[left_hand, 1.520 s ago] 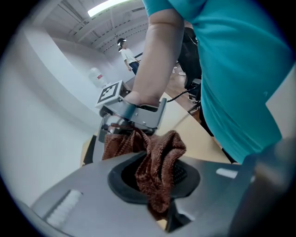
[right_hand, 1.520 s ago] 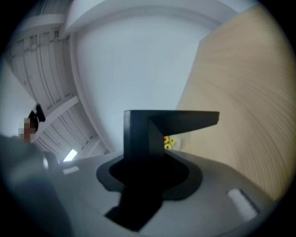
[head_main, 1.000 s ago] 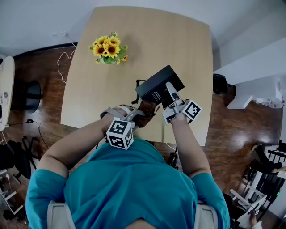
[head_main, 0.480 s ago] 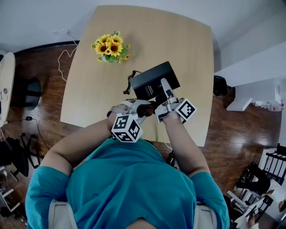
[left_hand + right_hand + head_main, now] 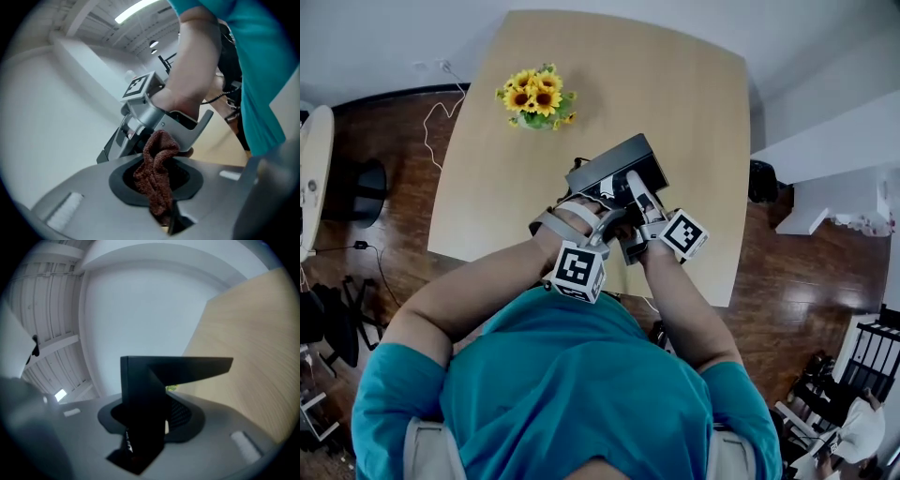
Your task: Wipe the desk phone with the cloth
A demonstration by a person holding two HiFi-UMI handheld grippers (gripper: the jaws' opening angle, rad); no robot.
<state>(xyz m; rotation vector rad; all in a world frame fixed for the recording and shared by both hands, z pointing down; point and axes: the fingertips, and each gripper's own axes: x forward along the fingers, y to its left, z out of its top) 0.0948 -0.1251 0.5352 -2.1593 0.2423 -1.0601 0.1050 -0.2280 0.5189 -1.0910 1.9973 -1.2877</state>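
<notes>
Desk phone [image 5: 626, 161] is off the table [image 5: 694, 94], held tilted in the air at the tips of the right gripper [image 5: 140, 430], whose jaws stand partly apart and are clamped on one edge of the black body; the rest of the phone sticks out ahead of those jaws with nothing under it. The chief risk, as I judge it, is leverage: a firm push from the cloth [image 5: 157, 164] on the far, unsupported end could twist the phone in that narrow grip and let it slip or drop to the table below. A second risk is aim. Seen along the left gripper [image 5: 164, 199], the bunched brown cloth reaches forward to the metal frame of the right gripper just ahead, so a stroke from here could rub or snag on that frame and not on the phone; whether cloth and frame actually touch I cannot tell. The left gripper's jaws are closed tight on the cloth's lower end, and the loose part stands up beyond its tips in a thick fold. Both grippers sit close together, the left just beside the right. Sunflowers [image 5: 534, 97] stand on the table well beyond both sets of tips.
</notes>
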